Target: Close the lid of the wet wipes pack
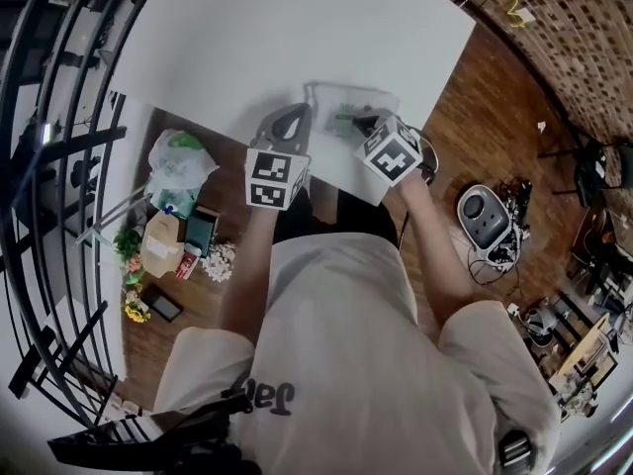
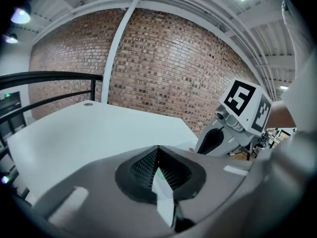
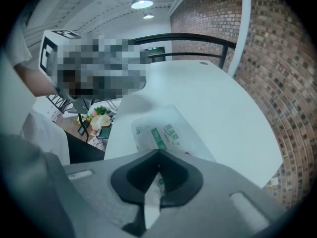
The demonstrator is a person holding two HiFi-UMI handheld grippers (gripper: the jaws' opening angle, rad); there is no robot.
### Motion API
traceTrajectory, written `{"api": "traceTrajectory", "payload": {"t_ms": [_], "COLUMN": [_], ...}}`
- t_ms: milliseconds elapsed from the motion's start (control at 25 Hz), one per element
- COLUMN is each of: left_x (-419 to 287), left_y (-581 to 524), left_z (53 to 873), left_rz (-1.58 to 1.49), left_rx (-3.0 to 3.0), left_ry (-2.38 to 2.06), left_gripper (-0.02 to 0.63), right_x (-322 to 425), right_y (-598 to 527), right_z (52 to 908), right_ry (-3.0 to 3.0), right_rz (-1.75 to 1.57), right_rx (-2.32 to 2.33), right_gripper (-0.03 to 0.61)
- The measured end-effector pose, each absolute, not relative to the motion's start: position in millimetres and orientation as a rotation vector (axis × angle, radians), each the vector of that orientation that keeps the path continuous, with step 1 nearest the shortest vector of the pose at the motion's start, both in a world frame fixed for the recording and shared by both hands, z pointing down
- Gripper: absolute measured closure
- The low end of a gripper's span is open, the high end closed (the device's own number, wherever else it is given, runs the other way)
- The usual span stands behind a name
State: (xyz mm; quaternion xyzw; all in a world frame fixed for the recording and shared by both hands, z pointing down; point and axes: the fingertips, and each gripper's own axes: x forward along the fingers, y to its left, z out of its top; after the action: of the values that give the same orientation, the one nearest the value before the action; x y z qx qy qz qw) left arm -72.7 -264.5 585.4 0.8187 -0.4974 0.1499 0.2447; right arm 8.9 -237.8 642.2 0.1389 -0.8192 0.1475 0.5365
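Looking down at the white table [image 1: 297, 38], I have the wet wipes pack [image 3: 167, 131] lying flat on it, close to the table's near edge and just ahead of me. My right gripper [image 3: 158, 153] hangs over that same edge with its tips pointing at the pack's near end, jaws pressed together and holding nothing. My left gripper [image 2: 158, 148] is beside it over the table, jaws likewise together and empty, aimed across the bare top.

I can't make out the lid itself, so I judge it is yet to be pressed down. To do it well, I'd steady the pack with the left tips and push the flap flat with the closed right tips, pressing evenly until it seats.

Green print [image 3: 159, 139] runs along the pack's face, but the writing is too small to read.
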Motion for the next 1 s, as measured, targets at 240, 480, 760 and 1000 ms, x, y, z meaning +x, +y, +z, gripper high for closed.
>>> {"api": "traceTrajectory", "payload": {"t_ms": [240,480,760,1000], "left_x": [-70,-65,-55,-36], "left_y": [-249,-236,-202,-137], "left_z": [542,479,413,388], "left_rz": [0.364,0.278,0.131,0.050], "left_rx": [2.352,2.491,2.548,2.536], "left_ry": [-1.336,-1.367,-1.510,-1.624], "left_gripper": [0.597,0.598,0.597,0.598], "right_x": [9,17,33,52], "right_y": [-230,-233,-198,-137], "right_z": [637,544,445,407], "right_ry": [-2.034,-2.392,-2.594,-2.638], "right_rz": [0.404,0.512,0.215,0.036], "right_rx": [0.593,1.090,1.304,1.380], "right_gripper": [0.588,0.588,0.588,0.588]}}
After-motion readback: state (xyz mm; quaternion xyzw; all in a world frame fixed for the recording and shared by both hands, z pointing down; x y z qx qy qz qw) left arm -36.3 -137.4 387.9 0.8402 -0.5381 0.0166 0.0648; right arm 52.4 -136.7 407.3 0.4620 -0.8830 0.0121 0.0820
